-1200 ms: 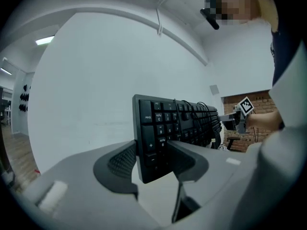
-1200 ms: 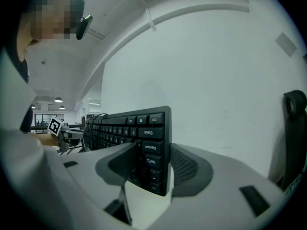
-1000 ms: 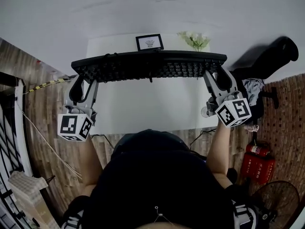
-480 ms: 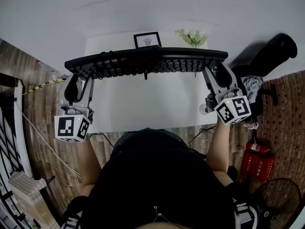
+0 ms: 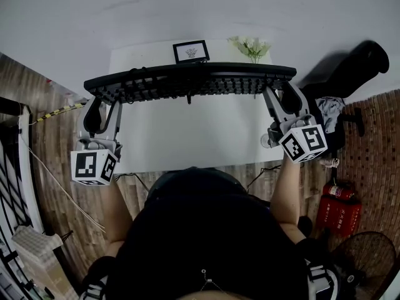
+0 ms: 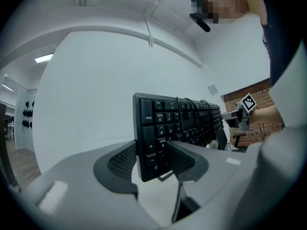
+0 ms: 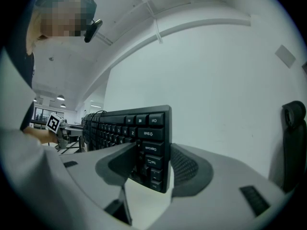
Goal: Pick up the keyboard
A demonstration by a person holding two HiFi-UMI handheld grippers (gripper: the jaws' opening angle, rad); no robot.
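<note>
A black keyboard (image 5: 190, 80) hangs level above the white table (image 5: 187, 139), standing on edge with its keys towards me. My left gripper (image 5: 105, 105) is shut on its left end and my right gripper (image 5: 280, 99) is shut on its right end. In the left gripper view the pads clamp the number-pad end of the keyboard (image 6: 163, 123) inside the left gripper (image 6: 152, 159). The right gripper view has the other end of the keyboard (image 7: 139, 128) pinched in the right gripper (image 7: 152, 164). A cable lies bunched along the keyboard's top.
A framed picture (image 5: 190, 51) and white flowers (image 5: 252, 47) stand at the table's far edge by the wall. A black chair (image 5: 353, 70) is at the right. A red fire extinguisher (image 5: 337, 212) and a fan (image 5: 365, 261) sit on the floor, lower right.
Both grippers keep their hold on the keyboard's ends. The keyboard sits a touch further left in the picture than a second ago; otherwise nothing differs.
</note>
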